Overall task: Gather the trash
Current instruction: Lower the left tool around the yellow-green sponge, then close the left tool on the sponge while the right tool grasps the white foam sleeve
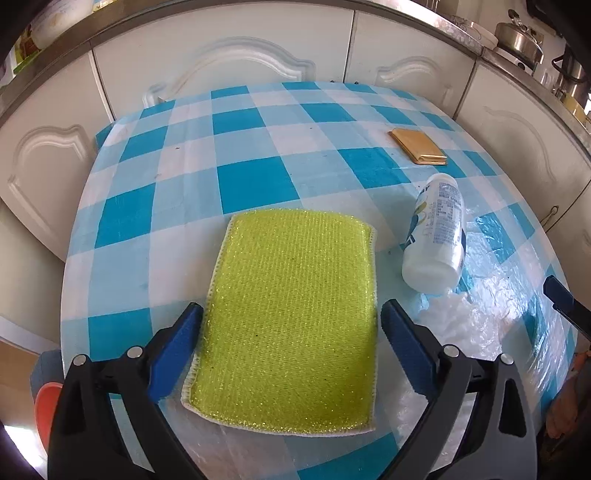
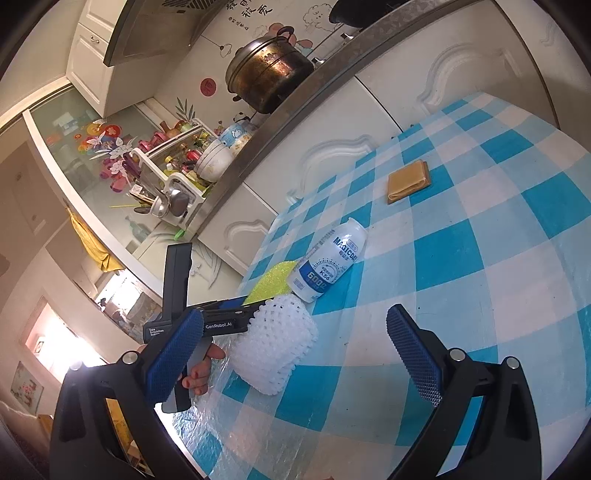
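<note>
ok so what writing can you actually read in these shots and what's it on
"MAGICDAY" on the white bottle lying on the table.
"600" and "K56" on the same bottle's blue band.
"GenRobot.AI" on the left gripper body.
Small white print on that gripper's handle: too small to read.
Fine print on the bottle's back: blurred.
Chinese characters on the wall sticker: cut off, unclear.

a table [image 1: 258, 155] under a blue and white checked cloth carries a yellow-green scrub pad [image 1: 291, 325] lying flat, a white plastic bottle [image 1: 436, 236] on its side just beside it, a white foam net [image 2: 275, 349] near the bottle's base, and a flat gold packet [image 1: 417, 146] well apart.
</note>
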The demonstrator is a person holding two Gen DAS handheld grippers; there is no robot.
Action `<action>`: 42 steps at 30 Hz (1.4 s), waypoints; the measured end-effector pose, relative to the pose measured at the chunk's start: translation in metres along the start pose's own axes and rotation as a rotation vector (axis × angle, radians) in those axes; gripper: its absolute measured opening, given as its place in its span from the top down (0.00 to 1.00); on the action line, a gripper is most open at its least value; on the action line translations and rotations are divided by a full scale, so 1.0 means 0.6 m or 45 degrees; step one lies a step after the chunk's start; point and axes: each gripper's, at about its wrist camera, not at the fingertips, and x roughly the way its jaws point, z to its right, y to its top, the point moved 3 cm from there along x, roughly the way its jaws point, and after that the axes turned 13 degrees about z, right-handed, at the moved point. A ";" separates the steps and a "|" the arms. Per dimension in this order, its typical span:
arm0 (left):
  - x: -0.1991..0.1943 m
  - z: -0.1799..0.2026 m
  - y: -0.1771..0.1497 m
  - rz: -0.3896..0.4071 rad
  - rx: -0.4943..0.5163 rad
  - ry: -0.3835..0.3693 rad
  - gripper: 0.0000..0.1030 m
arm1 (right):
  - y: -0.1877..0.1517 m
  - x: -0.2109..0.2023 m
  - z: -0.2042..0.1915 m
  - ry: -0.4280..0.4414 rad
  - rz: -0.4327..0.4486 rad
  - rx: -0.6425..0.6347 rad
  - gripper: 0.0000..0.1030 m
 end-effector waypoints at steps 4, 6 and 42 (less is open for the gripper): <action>-0.001 0.001 -0.001 0.021 0.002 -0.001 0.11 | -0.005 0.008 -0.002 -0.019 -0.031 -0.005 0.04; -0.003 0.000 -0.001 0.030 -0.003 -0.001 0.13 | -0.008 0.013 -0.007 -0.013 -0.050 -0.018 0.04; -0.139 -0.084 -0.061 0.273 -0.294 0.016 0.22 | -0.083 0.121 -0.087 -0.098 -0.321 -0.269 0.04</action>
